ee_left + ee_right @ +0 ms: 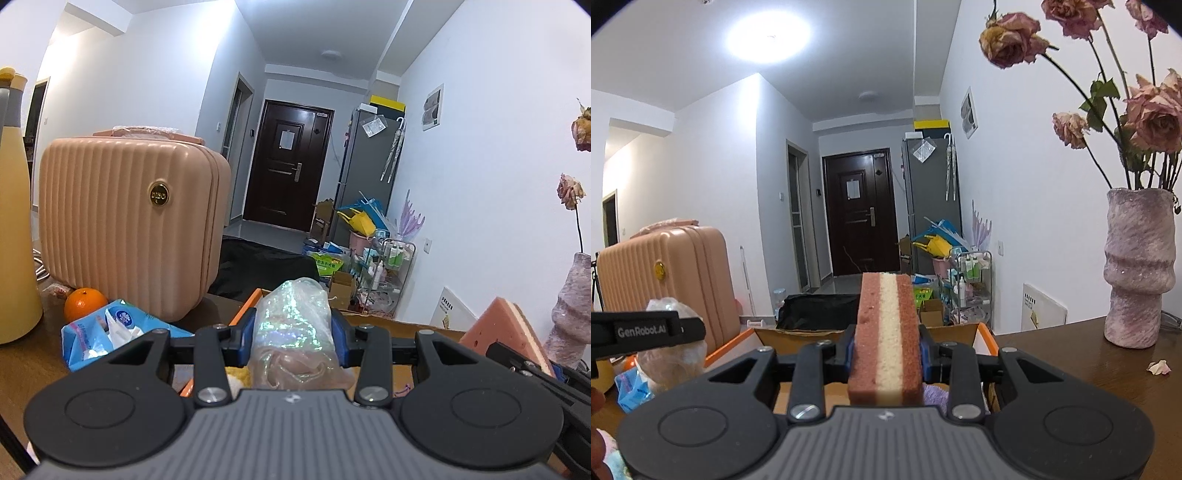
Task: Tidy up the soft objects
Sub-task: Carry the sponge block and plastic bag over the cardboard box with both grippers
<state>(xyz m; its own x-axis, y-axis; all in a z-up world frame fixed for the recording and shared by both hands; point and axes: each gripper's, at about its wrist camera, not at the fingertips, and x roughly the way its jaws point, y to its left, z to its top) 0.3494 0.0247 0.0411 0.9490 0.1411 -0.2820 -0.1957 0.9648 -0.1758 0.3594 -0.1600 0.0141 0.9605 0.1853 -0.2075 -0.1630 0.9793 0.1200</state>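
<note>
Left gripper [293,334] clamps a clear bag [291,332] above the orange-rimmed box [246,308] near the table's far edge; right gripper [886,354] grips a striped sponge [886,332] over the same box.

Right gripper [886,354] clamped on a three-layer sponge block [888,332], brown-pink outside with a cream stripe down the middle, standing on edge above the orange-rimmed cardboard box [982,332]. Left of the box, the left gripper [646,332] pressed around a crinkled clear plastic bag [670,356]. Right of the box, a mottled pink ceramic vase [1137,269] of dried roses on the dark wooden table [1071,365]. Behind the bag, a ribbed peach suitcase [676,269].
</note>
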